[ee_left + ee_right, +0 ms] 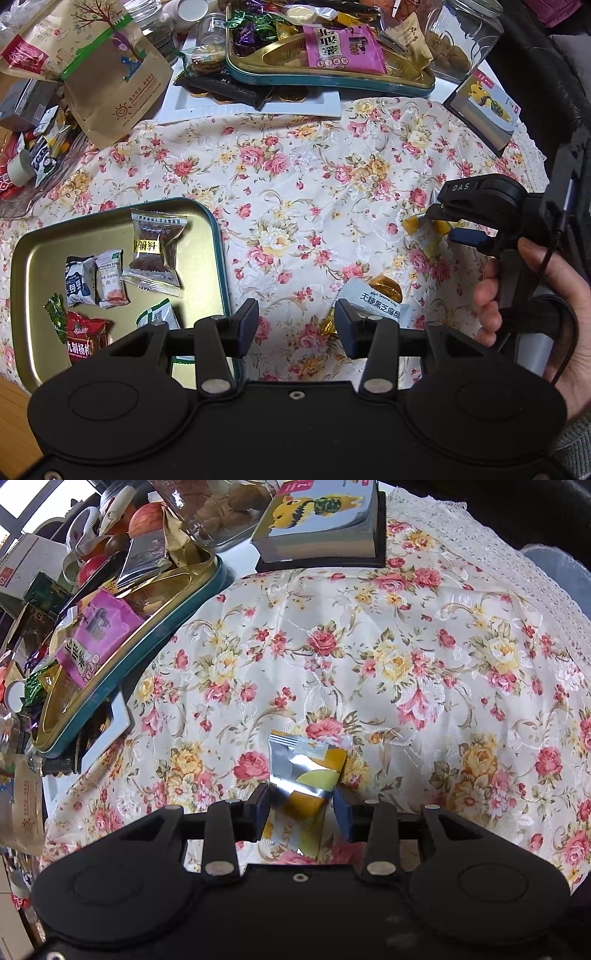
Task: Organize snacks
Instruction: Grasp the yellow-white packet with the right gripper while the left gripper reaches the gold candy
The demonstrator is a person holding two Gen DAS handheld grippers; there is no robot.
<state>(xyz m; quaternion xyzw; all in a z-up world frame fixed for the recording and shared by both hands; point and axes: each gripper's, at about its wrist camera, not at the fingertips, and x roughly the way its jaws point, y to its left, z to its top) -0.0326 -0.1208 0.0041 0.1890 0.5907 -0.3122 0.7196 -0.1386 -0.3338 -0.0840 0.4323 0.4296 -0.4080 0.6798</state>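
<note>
In your left wrist view, the left gripper (295, 328) hangs open and empty over the floral tablecloth (295, 177), beside the tin tray (33, 266) of snacks. In your right wrist view, the yellow snack packet (306, 768) lies lengthwise away from you between the right gripper (301, 808) fingers, which stand parted around it, pointing steeply down.

Near tray (33, 266): left on the bench (314, 177), several wrapped snacks in it
Far tray (332, 79): behind, heaped with packets
Jar (461, 40): right of the far tray
Sesame crisp packet (380, 301): on the bench, right of the near tray
Small packet (306, 771): between the right gripper's (301, 808) fingers, lying on the bench
</note>
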